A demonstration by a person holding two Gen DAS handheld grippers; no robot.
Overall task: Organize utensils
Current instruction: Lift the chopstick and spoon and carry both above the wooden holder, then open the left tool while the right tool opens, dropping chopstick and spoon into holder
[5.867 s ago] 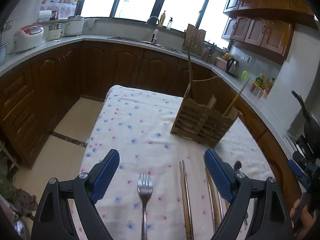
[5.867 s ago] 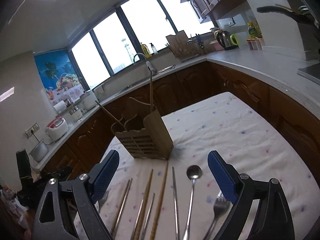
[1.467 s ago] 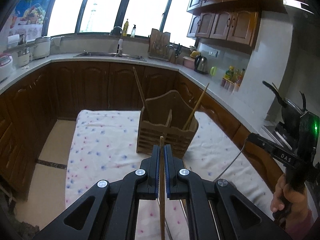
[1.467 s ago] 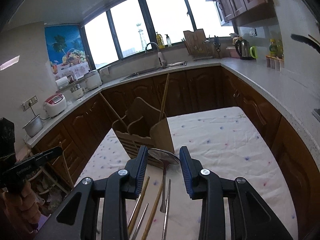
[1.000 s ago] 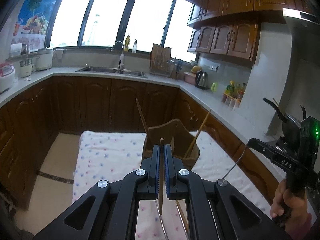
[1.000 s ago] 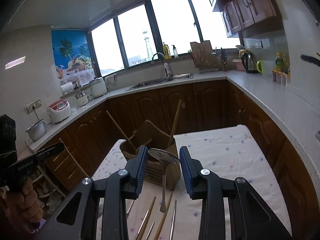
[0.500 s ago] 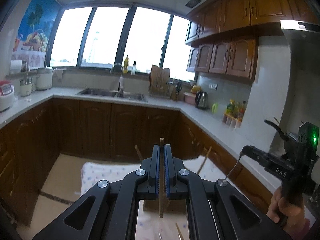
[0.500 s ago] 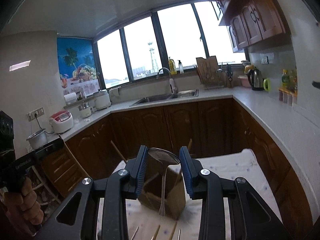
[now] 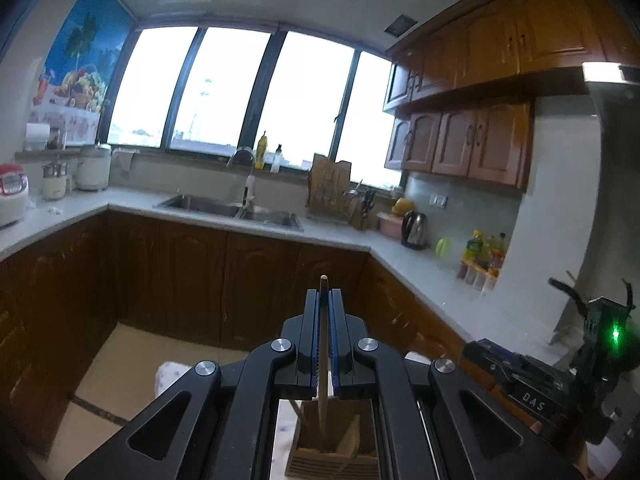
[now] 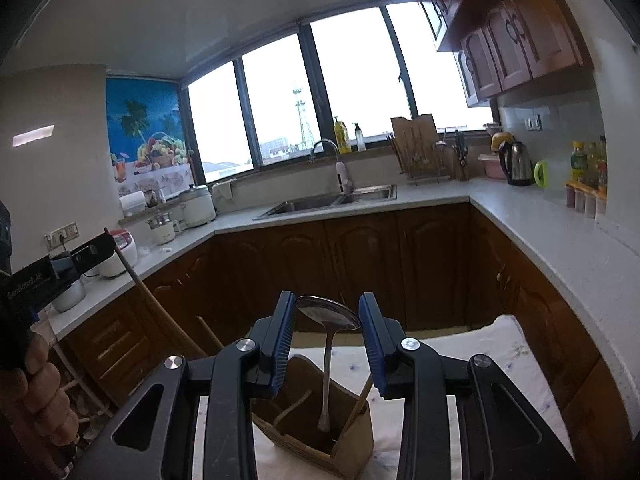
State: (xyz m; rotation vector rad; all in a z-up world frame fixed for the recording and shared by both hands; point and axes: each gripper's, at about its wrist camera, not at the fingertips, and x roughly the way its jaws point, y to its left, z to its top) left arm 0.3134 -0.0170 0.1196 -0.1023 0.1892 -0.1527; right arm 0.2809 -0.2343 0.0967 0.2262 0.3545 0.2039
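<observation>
While we hold both grippers above the wooden utensil caddy (image 10: pixel 320 436), the left gripper (image 9: pixel 323 332) is pinched tight on a single wooden chopstick (image 9: pixel 322 360), which hangs upright with its lower end down inside the caddy's compartment. The right gripper (image 10: pixel 327 340) has its blue pads (image 10: pixel 285 340) clamped on the bowl of a metal spoon (image 10: pixel 330 344); handle hangs straight down, tip inside the caddy's middle compartment. More wooden chopsticks (image 10: pixel 360 400) lean in the caddy's right compartment. The caddy sits on the floral tablecloth (image 10: pixel 480 356).
</observation>
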